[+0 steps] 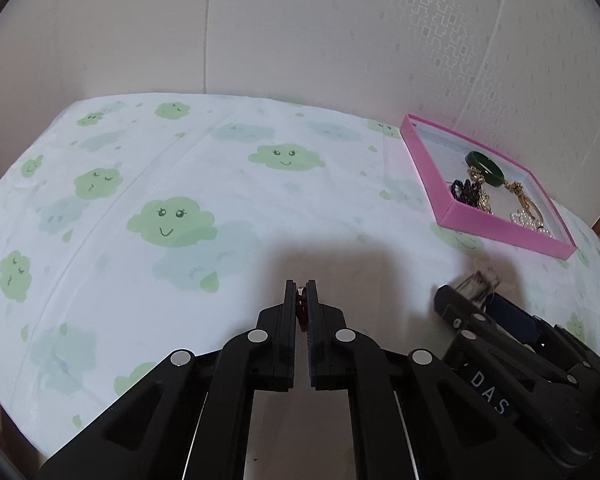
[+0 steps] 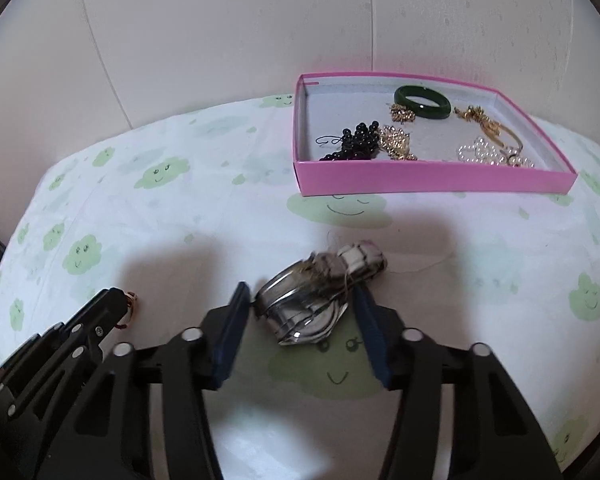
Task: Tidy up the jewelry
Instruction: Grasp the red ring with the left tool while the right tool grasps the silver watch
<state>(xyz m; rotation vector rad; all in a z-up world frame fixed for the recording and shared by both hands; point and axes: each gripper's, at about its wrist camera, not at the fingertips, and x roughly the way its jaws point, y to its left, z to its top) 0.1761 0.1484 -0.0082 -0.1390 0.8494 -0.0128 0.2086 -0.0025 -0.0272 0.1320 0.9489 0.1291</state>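
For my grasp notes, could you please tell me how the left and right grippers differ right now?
The left gripper has its jaws nearly shut on a small ring; the right gripper has its jaws wide, either side of a watch. The left gripper's pads look black; the right gripper's are blue. The ring is tiny and gold-toned; the watch is bulky and silver. Both grippers are over the cloud-print sheet, short of the pink box.

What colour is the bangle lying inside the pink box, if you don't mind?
Dark green. The bangle shows best in the right wrist view, at the back of the pink box.
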